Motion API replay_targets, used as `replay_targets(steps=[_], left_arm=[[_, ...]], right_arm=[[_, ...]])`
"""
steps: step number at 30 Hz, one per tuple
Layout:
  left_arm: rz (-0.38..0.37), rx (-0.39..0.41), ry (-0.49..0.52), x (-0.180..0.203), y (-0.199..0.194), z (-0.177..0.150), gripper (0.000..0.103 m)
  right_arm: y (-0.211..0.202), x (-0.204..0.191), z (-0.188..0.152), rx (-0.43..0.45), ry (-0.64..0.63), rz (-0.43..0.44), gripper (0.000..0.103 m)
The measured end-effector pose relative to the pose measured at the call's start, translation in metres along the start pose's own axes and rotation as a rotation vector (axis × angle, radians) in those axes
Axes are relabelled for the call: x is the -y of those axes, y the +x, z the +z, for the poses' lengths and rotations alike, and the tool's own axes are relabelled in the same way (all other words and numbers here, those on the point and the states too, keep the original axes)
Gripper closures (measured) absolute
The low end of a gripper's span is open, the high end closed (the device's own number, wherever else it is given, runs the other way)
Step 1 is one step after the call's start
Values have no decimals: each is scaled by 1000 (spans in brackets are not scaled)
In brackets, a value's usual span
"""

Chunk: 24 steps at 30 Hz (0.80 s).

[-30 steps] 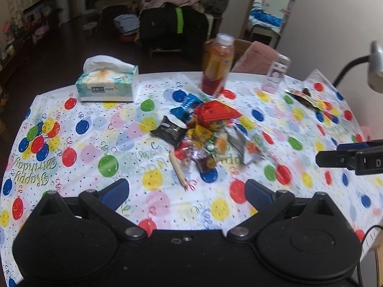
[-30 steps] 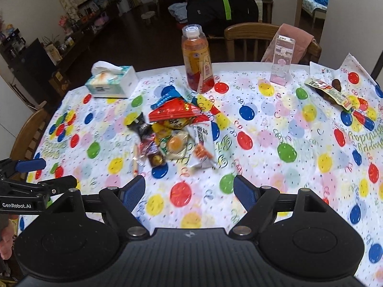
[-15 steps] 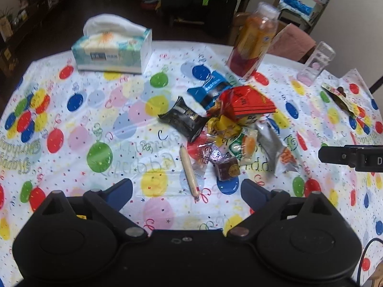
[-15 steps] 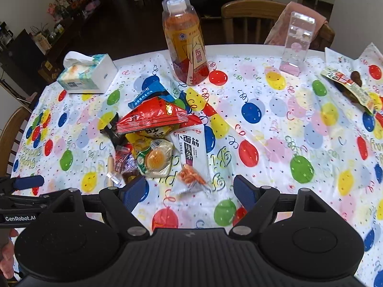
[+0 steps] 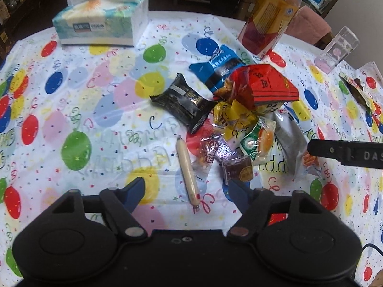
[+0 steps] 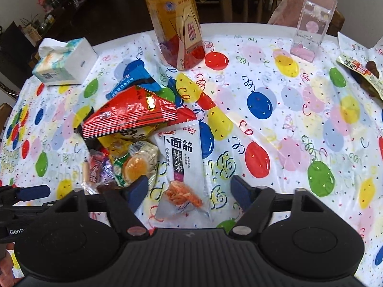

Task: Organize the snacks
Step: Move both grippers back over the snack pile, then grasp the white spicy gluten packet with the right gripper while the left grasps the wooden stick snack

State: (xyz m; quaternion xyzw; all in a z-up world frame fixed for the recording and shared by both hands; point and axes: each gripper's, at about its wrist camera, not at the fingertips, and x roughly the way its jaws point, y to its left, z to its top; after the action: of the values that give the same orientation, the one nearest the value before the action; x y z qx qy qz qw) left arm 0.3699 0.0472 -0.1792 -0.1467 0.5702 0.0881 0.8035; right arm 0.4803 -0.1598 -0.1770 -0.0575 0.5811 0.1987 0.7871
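A: Left gripper spread wide, nothing held; sausage stick lies on the worktop right between its tips.

B: Right gripper likewise agape over the white packet. Snack heap just ahead.

A: I'd drop straight, pinch mid-stick, avoid neighbouring wrappers.

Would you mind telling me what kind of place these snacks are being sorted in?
Most likely a home dining room: a table under a balloon-print birthday tablecloth, a wooden dining chair with a pink cloth over it, and a white tissue box.
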Motion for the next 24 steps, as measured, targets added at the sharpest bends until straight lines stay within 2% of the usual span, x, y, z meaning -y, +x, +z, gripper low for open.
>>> replay_targets(steps=[3,5,8,10,16,22,24], left_arm=[[3,-21,-2,0,9,1,40],[-5,-31,-3,0,14,2,46],[-16,-45,0,0,19,2,53],[-17,-55,2,1,23,2,57],[-17,-70,16,5,30,1,73],[5,-77,16,5,35,-2,89],[6,-76,7,3,35,-2,93]], right_arm=[[9,1,1,-11,4,3,39],[13,0,1,-18,0,9,50],[18,0,1,-24,-7,11,52],[21,-1,1,-27,-12,9,58],[27,-2,1,-27,-13,13,66],[26,-5,0,-15,-24,12,80],[24,-6,0,-11,-22,5,81]])
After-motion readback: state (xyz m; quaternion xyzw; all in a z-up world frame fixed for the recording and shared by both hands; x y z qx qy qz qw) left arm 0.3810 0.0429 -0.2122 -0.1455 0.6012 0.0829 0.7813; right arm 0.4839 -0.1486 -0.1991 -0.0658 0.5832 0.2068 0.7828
